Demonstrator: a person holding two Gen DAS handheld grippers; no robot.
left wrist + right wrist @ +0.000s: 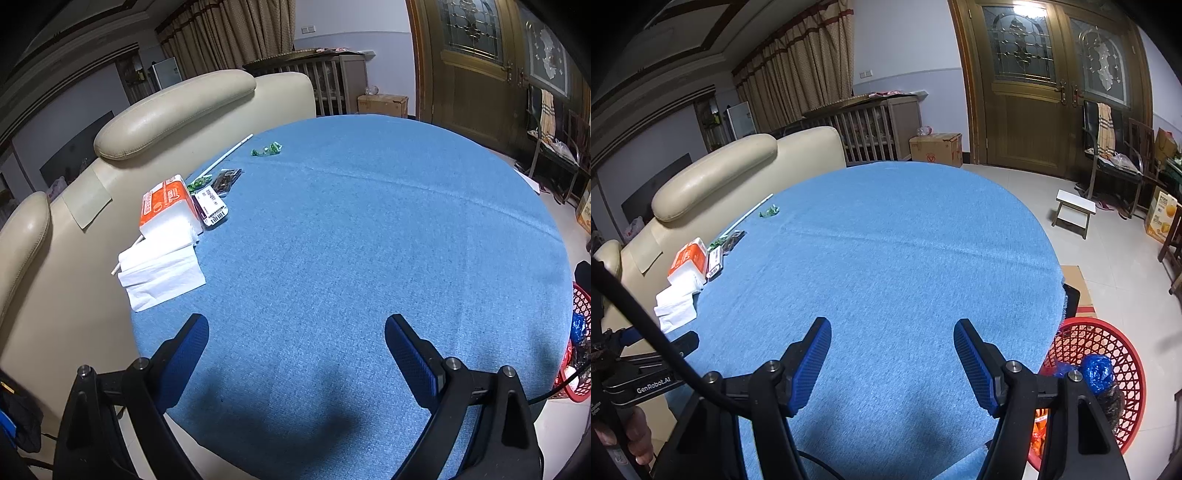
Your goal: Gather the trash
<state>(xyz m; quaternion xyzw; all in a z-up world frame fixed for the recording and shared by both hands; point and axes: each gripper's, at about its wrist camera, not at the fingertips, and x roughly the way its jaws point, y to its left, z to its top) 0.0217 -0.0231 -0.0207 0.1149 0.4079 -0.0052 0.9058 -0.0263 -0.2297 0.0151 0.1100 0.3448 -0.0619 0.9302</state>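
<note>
Both tools hang over the near edge of the round desk [332,229] with its blue cloth, and neither has anything in it: the left tool [295,332] has its blue pads spread wide with only bare cloth between them, and the right tool [892,334] is spread too, a little less wide, touching nothing. What is left to collect lies well ahead and to the left of the left tool, bunched along the far-left rim next to the cream sofa [177,110]: a green wrapper [266,149] farthest out, a long white straw [229,153] running along the edge, a dark wrapper [226,180] and a small white packet [212,205] nearer in, with another scrap of green just beside them. Closest to the tool sits an orange tissue pack [164,201] with loose white tissues [160,271] spilling toward it; I would guess the pack belongs on the desk and the crumpled bits do not, though that is a guess. A red basket [1108,350] stands on the floor low and to the right of the right tool, tucked against the desk's edge, and it already holds a blue bag [1097,369] and other scraps, so it seems placed for an easy drop. The open pose looks like readiness for a reach, probably by the left tool, since the pile lies on its side.
</note>
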